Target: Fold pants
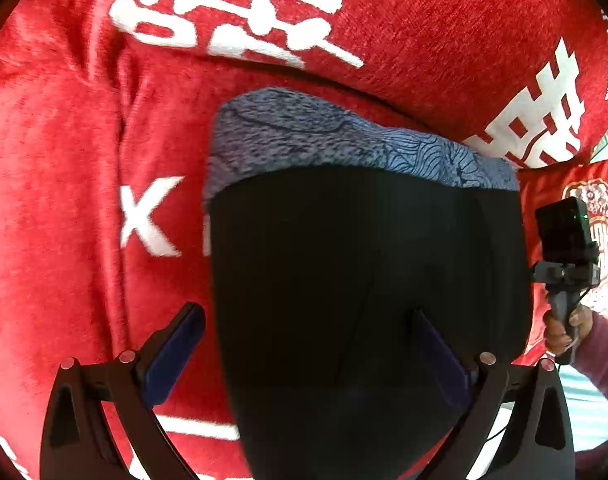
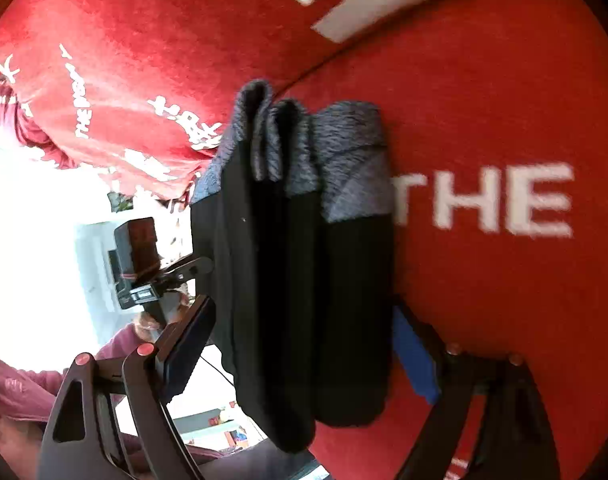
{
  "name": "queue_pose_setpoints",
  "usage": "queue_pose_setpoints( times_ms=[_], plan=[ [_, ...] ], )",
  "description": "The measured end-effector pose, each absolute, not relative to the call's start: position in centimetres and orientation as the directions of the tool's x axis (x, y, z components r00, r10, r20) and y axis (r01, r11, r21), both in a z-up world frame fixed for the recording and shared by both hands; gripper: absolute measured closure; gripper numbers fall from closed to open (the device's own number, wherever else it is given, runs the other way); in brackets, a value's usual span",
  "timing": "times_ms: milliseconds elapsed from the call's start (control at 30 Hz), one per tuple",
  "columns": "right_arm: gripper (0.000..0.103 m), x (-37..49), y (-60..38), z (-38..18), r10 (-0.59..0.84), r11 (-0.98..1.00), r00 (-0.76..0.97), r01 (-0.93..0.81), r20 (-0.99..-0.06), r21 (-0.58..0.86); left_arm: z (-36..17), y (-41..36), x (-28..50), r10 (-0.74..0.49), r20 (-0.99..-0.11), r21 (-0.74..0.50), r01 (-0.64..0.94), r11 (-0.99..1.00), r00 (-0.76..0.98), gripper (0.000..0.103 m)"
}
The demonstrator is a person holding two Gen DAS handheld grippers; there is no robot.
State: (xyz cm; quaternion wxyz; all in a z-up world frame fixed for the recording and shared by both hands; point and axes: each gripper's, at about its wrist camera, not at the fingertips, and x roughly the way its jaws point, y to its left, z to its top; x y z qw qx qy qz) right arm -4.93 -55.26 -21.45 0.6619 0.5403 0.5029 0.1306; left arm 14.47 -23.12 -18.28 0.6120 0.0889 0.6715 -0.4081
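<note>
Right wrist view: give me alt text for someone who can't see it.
Folded black pants with a grey patterned band stand on edge between the right gripper's wide-open fingers, over a red blanket with white lettering. At left, the other gripper in a hand with a pink sleeve.

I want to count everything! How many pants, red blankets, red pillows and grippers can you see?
Pants: 1
Red blanket: 1
Red pillows: 2, the second at the right edge
Grippers: 2, left gripper and right gripper
Total: 6
</note>
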Motion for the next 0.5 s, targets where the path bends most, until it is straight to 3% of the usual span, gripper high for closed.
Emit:
queue_pose_setpoints(
  times_ms=[133, 167, 267, 333, 433, 500],
  plan=[
    [0.016, -4.2, -54.7, -22.0, 0.719, 0.374, 0.454, 0.386, -0.526, 0.843, -18.8, -24.5, 13.8, -0.376, -0.895, -0.44, 0.614, 0.655, -0.241, 0.0],
    [0.022, -4.1, -54.6, -21.9, 0.71, 0.375, 0.453, 0.406, -0.54, 0.833, -18.8, -24.7, 13.7, -0.377, -0.897, -0.436, 0.61, 0.662, -0.232, 0.0],
    [0.043, -4.2, -54.1, -21.4, 0.681, 0.398, 0.439, 0.451, -0.587, 0.799, -17.5, -25.2, 13.0, -0.398, -0.899, -0.419, 0.628, 0.656, -0.184, 0.019],
    [0.05, -4.3, -53.7, -20.7, 0.678, 0.395, 0.45, 0.443, -0.581, 0.805, -16.1, -25.4, 12.2, -0.397, -0.905, -0.391, 0.66, 0.642, -0.15, 0.03],
    [0.059, -4.7, -53.3, -19.1, 0.68, 0.381, 0.479, 0.417, -0.556, 0.825, -14.5, -24.8, 11.6, -0.405, -0.906, -0.379, 0.668, 0.641, -0.125, 0.037],
    [0.059, -5.3, -52.9, -18.3, 0.688, 0.343, 0.506, 0.405, -0.521, 0.847, -13.2, -23.9, 11.3, -0.42, -0.899, -0.39, 0.658, 0.645, -0.121, 0.037]
  ],
)
